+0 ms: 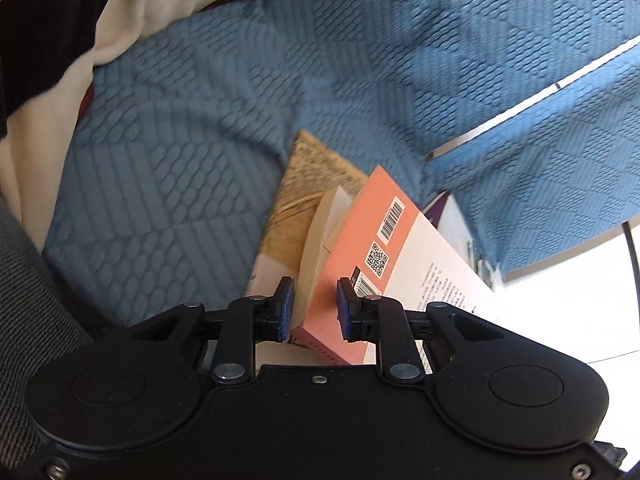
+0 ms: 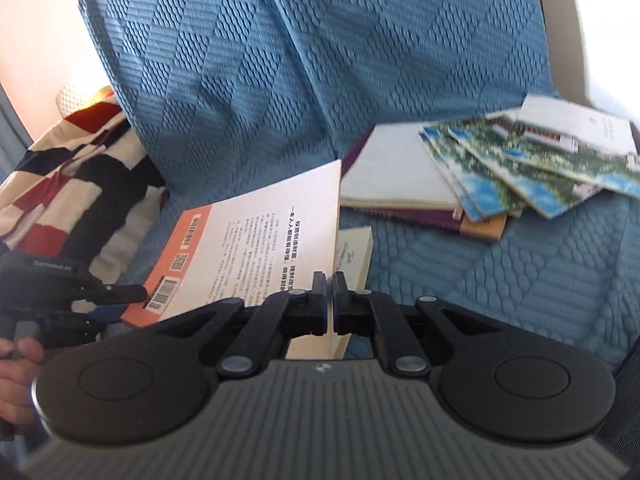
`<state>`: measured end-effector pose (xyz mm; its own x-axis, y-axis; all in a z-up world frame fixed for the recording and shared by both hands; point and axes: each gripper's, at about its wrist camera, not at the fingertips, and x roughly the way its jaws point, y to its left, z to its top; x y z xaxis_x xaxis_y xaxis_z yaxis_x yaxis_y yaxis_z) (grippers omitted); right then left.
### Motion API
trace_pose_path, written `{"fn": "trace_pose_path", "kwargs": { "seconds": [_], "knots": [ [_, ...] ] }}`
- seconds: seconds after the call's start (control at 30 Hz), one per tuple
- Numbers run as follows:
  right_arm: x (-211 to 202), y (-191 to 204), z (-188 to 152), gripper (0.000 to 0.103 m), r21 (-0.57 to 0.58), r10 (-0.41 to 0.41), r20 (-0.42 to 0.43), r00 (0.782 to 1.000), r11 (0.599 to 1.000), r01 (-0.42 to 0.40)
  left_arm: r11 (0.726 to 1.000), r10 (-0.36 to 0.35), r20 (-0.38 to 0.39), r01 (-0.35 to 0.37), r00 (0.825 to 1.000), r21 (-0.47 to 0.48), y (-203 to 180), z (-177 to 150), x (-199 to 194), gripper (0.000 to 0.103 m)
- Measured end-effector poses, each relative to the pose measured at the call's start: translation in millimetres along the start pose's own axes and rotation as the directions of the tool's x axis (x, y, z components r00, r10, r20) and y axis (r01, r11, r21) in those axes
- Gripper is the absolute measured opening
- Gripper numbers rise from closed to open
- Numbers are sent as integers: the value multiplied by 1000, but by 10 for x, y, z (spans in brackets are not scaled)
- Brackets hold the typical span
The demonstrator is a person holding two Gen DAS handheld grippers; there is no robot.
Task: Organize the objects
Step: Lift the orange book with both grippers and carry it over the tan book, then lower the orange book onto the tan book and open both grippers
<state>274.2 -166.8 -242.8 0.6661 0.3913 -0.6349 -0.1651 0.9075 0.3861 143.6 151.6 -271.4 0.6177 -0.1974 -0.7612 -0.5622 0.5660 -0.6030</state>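
Blue quilted sofa (image 2: 248, 64). Orange-backed book (image 2: 256, 236) held above seat, left of book pile (image 2: 472, 172); left gripper (image 1: 314, 304) pinches spine corner, right gripper (image 2: 329, 300) fingers pressed onto cover edge. Lower level, square to pile.

The gripper bodies hide the near end of the orange book (image 1: 352, 264) in both views. The Chinese text (image 2: 276, 240) on its back cover is too small to read. At two o'clock in the right view, the stacked booklets (image 2: 532, 164) are blurred, covering most of a purple book (image 2: 404, 216). The striped cloth (image 1: 60, 28) runs off the left view's eleven o'clock edge.
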Motion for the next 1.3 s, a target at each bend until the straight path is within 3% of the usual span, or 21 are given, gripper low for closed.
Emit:
{"fn": "trace_pose_path", "kwargs": {
  "seconds": [0.1,0.27,0.43,0.5,0.57,0.63,0.73,0.8,1.07,1.3],
  "knots": [
    [-13,-29,19,7,26,28,-4,1000,999,-28,1000,10,-10,-10,1000,-13,44,-43,40,21],
    [4,-23,53,8,21,37,-12,999,999,-37,999,-16,-10,15,1000,-34,77,-142,27,35],
    [165,47,158,14,-69,20,-52,998,997,-24,1000,-17,15,17,1000,0,-29,-261,-99,37],
    [239,106,237,37,-138,27,-61,998,990,-36,1000,-22,17,22,1000,4,-42,-329,-142,39],
    [323,164,325,54,-210,58,-75,995,975,-73,999,-40,0,40,999,1,-41,-392,-154,40],
    [437,224,410,55,-294,87,-108,990,949,-116,999,-42,-26,42,999,15,-51,-462,-137,40],
    [631,339,494,67,-459,87,-150,985,876,-147,999,-41,-58,43,997,26,-72,-515,-82,41],
    [772,366,564,67,-507,92,-188,978,844,-177,998,-49,-76,52,996,31,-81,-533,-36,41],
    [1208,342,687,67,-490,108,-343,933,827,-276,994,-43,-126,56,991,95,-146,-602,120,41],
    [1290,397,670,67,-511,117,-394,912,797,-323,991,-54,-152,72,987,116,-162,-609,198,41]
  ]
}}
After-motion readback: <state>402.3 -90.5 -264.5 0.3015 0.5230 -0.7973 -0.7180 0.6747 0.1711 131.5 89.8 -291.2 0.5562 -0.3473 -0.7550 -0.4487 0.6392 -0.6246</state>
